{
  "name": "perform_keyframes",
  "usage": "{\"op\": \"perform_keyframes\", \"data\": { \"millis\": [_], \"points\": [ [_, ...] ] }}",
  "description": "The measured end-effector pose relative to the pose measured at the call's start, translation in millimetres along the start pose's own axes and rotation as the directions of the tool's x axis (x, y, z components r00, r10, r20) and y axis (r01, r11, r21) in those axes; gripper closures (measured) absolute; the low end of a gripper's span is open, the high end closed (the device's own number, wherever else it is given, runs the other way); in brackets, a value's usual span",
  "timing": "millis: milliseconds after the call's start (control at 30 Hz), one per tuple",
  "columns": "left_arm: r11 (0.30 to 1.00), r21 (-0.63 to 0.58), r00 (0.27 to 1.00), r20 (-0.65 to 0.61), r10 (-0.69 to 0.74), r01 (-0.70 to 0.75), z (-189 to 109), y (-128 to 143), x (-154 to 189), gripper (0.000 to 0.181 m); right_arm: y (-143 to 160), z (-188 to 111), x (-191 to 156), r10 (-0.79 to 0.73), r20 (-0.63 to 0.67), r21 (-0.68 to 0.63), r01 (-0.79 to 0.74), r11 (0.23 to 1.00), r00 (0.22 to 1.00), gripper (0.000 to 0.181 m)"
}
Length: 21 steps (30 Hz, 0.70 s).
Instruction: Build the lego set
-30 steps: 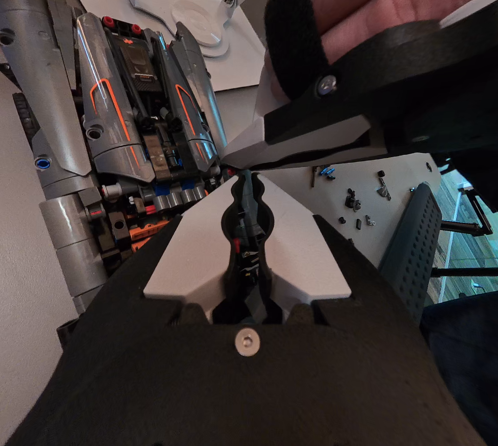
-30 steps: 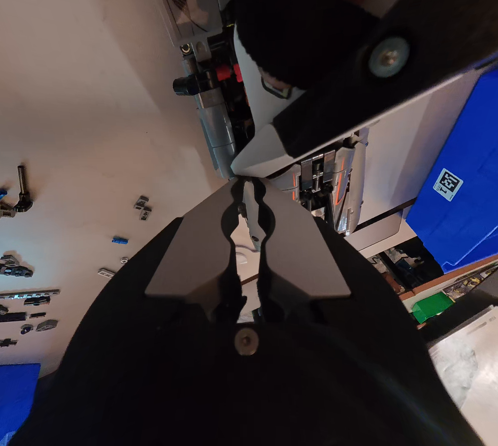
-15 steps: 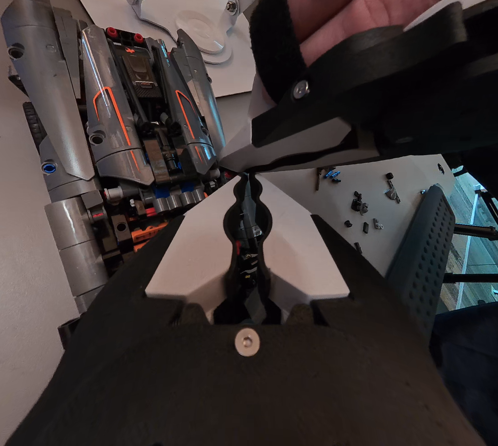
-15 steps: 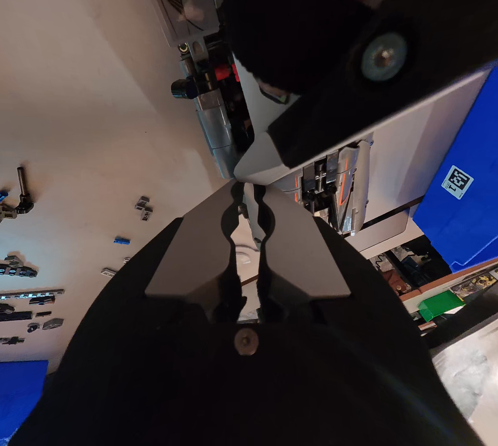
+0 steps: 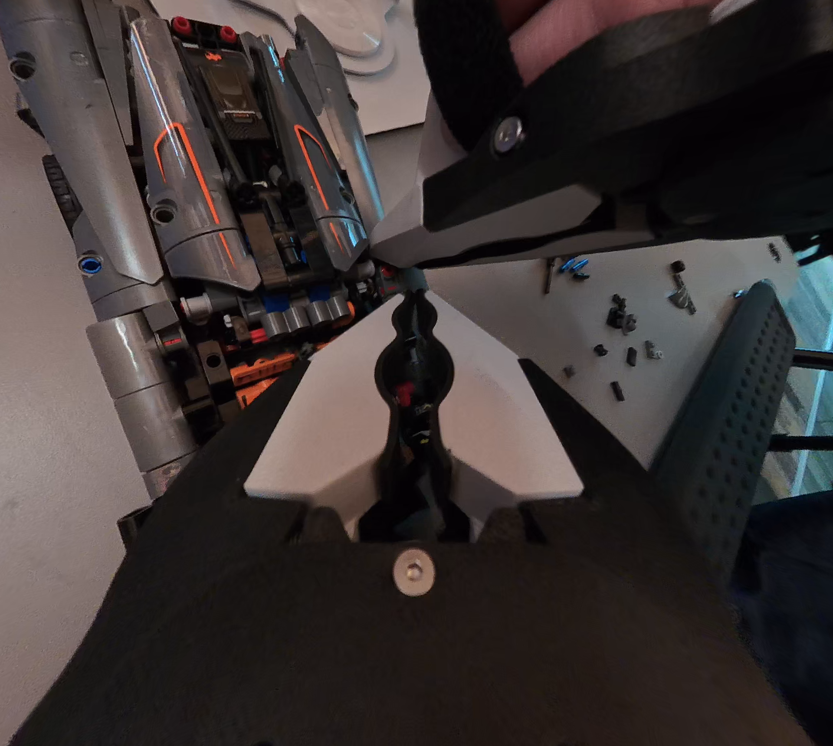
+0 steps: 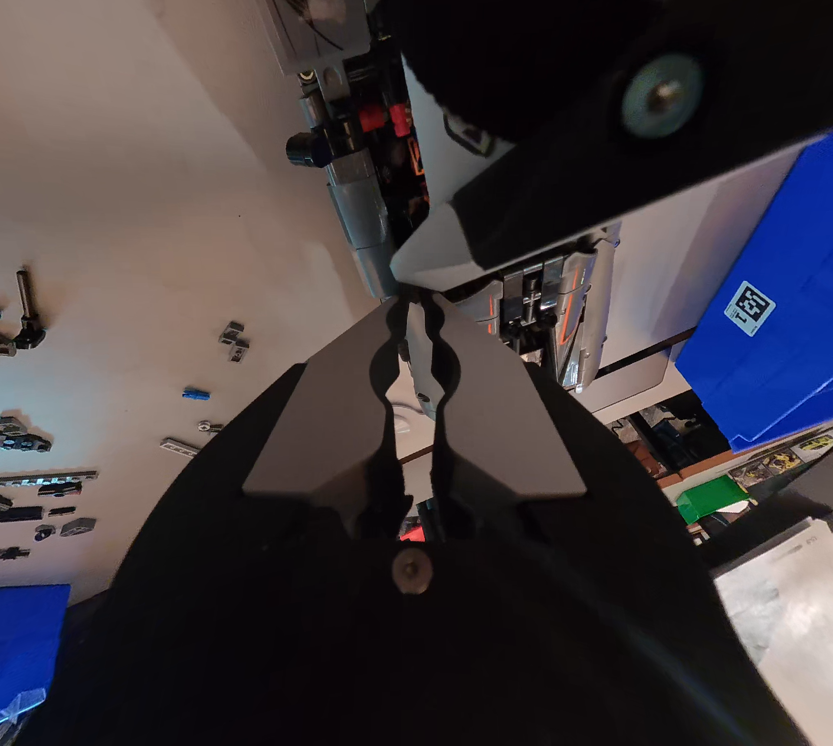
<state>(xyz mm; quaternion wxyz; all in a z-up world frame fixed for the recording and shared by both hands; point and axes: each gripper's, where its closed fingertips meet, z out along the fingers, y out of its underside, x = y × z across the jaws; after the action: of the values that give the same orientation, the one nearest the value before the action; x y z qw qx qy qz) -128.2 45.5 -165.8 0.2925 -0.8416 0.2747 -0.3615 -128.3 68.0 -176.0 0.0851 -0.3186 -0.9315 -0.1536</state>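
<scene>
While the grey lego vehicle with orange stripes lies on the pale table, we see both tools meeting at its near corner. In the left wrist view, the left gripper has its 2 white fingers drawn nearly together, with dark parts of the model and a small red piece showing in the narrow slot between them; we cannot tell whether they actually pinch anything. The right gripper comes in from the right, its tip just beside the left one's. In the right wrist view, the right gripper has its jaws almost closed around a thin grey panel that runs down the gap. Whether the fingers press on it is unclear to us. Loose lego pieces are scattered on the table to the left, well apart from the model. A blue bin stands at the right, beyond the model.
</scene>
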Motion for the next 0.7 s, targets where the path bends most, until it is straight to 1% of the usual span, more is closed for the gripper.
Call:
{"op": "perform_keyframes", "data": {
  "millis": [67,167,400,700],
  "points": [
    [0.999,-0.034,0.999,0.020,0.027,-0.026,2.8,4.6,-1.0,0.181,-0.2,-0.9,0.4,-0.001,-0.001,0.003,0.001,1.000,1.000,0.175],
    [0.998,-0.043,0.998,0.039,0.044,-0.042,4.1,5.7,-2.9,0.181,-0.5,-0.4,0.5,-0.003,0.004,-0.002,0.003,1.000,1.000,0.175],
    [0.997,-0.048,0.997,0.047,0.056,-0.053,5.5,6.3,-3.1,0.181,-0.6,1.1,0.3,-0.025,0.014,-0.030,0.025,0.999,1.000,0.175],
    [0.998,-0.044,0.998,0.041,0.055,-0.054,4.8,6.5,-2.4,0.181,-0.4,0.9,-0.1,-0.015,0.029,-0.042,0.016,0.999,0.999,0.175]
  ]
}}
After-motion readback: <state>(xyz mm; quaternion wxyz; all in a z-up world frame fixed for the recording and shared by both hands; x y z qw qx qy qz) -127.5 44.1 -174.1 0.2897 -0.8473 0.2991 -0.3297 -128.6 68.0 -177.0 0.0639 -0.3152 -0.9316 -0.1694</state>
